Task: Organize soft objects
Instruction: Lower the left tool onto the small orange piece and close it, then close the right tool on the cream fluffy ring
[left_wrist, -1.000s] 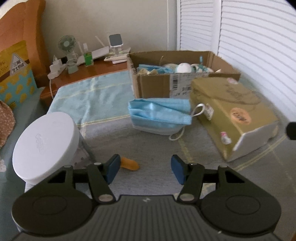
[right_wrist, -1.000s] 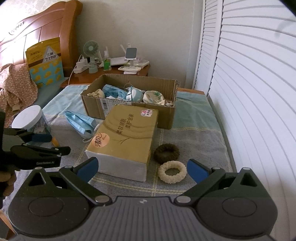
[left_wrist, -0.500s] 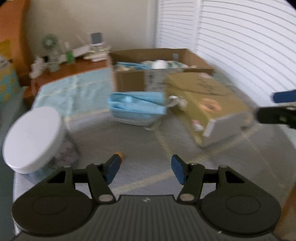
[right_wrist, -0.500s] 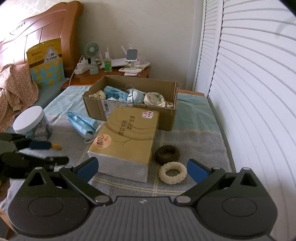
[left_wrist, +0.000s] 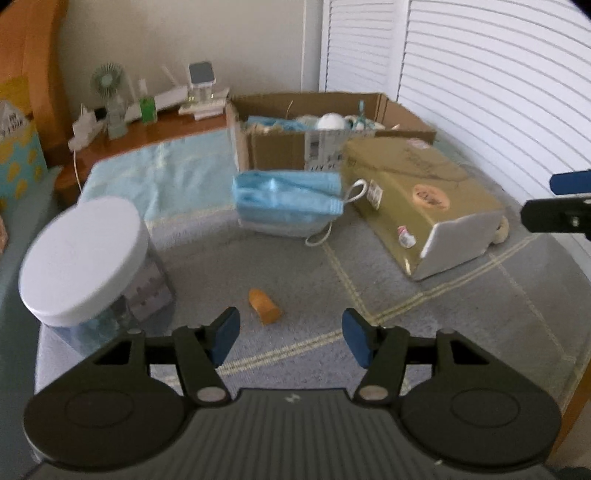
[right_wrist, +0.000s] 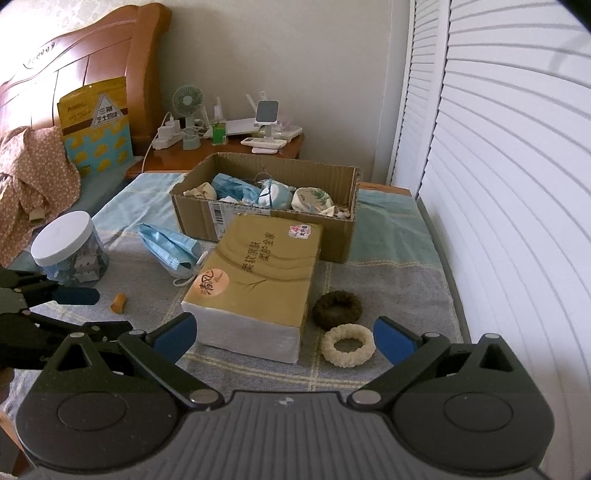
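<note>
pale blue masks (right_wrist: 168, 243), gold tissue pack (right_wrist: 258, 273), dark brown scrunchie (right_wrist: 337, 308), cream scrunchie (right_wrist: 347, 346), grey checked blanket (right_wrist: 388, 295).

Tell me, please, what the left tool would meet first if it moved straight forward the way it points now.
Probably the small orange piece lying on the grey blanket, just ahead of the open left tool and slightly left of its centre line. Beyond it lies the blue face mask stack. Depth is uncertain.

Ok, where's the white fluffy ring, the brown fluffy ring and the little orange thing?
white ring (right_wrist: 347, 346), right wrist view, on its left rim.
brown ring (right_wrist: 337, 308), right wrist view, on its front rim.
orange thing (left_wrist: 263, 305), left wrist view, on its middle.
</note>
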